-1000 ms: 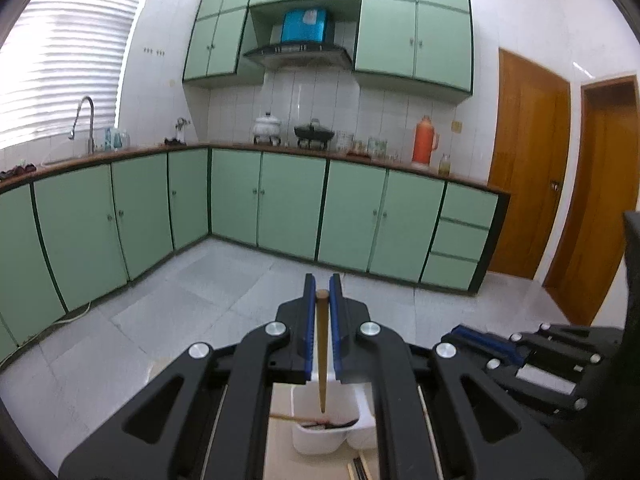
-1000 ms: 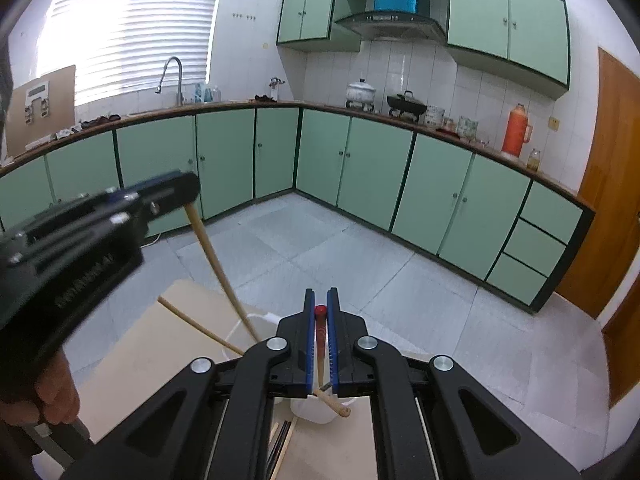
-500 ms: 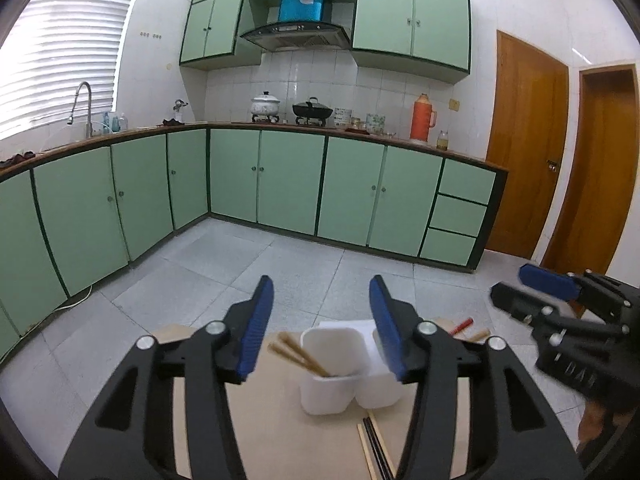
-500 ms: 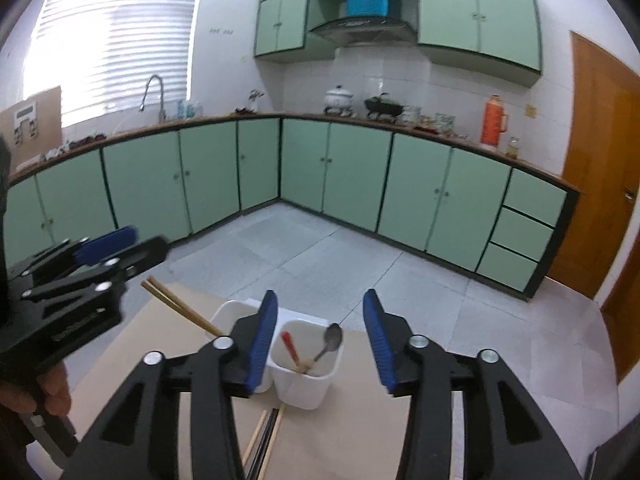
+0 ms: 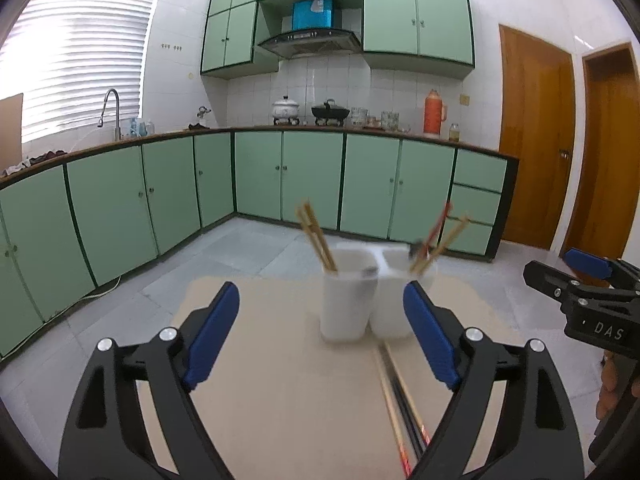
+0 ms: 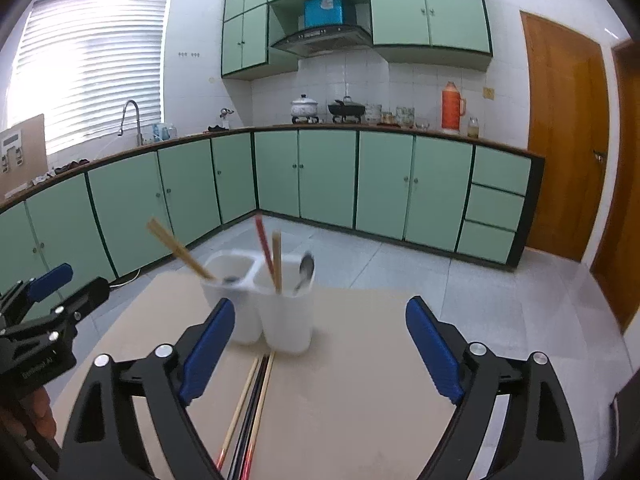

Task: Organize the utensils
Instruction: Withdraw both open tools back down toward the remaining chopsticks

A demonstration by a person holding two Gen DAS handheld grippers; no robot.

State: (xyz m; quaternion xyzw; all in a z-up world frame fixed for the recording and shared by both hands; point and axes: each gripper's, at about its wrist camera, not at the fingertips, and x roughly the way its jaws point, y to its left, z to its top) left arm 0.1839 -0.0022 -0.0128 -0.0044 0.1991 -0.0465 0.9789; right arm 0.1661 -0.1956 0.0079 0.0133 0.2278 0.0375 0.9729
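A white two-cup holder stands on the beige table. Its left cup holds wooden chopsticks. Its right cup holds a red chopstick, a wooden one and a metal spoon. Several loose chopsticks lie in front of the holder. My left gripper is short of the holder, its jaws opening with nothing between them. My right gripper does the same, beside it on the right.
Green kitchen cabinets run along the far walls, with grey tiled floor beyond the table's far edge. Two wooden doors stand at the right. A person's hand holds the left gripper's handle.
Both grippers were shut on a utensil above the holder; both let go, the jaws spread wide, and both drew back and down. The wooden and red chopsticks now stand in the cups.
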